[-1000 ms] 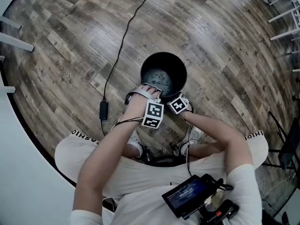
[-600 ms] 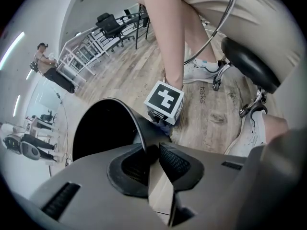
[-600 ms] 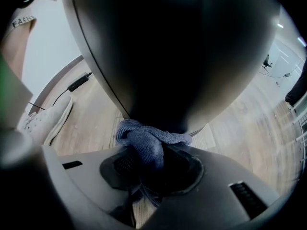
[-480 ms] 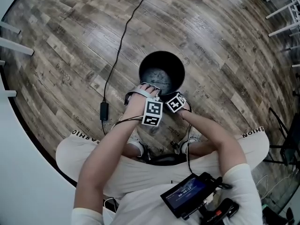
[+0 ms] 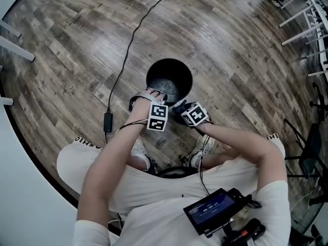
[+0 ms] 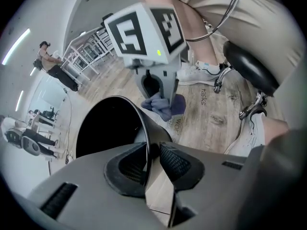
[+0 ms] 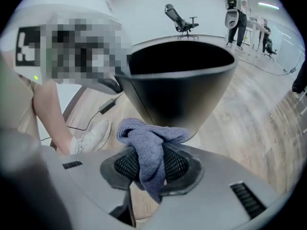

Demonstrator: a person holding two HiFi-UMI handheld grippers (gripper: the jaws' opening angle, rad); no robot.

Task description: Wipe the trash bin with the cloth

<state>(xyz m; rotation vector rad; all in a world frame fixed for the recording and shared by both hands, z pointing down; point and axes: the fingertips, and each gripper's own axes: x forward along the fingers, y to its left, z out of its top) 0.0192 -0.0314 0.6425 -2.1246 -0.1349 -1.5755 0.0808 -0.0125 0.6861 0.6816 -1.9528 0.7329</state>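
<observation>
left gripper [image 6: 152,161] clamps the rim of the round black trash bin [image 7: 182,99]; right gripper [image 7: 151,166], clamped on the blue-grey cloth [image 7: 149,145], should press its wall firmly.

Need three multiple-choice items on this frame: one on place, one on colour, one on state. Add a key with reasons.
1. Where is the cloth?
A. held in the right gripper, beside the trash bin's outer wall
B. lying inside the trash bin
C. held in the left gripper

2. What colour is the trash bin?
A. white
B. black
C. green

3. What state is the left gripper in?
A. open, clear of everything
B. shut on the cloth
C. shut on the trash bin's rim

Key:
1 A: the right gripper view shows the cloth bunched between its fingers, with the bin wall just beyond.
2 B: every view shows it black.
3 C: the left gripper view shows its fingers on either side of the rim.
</observation>
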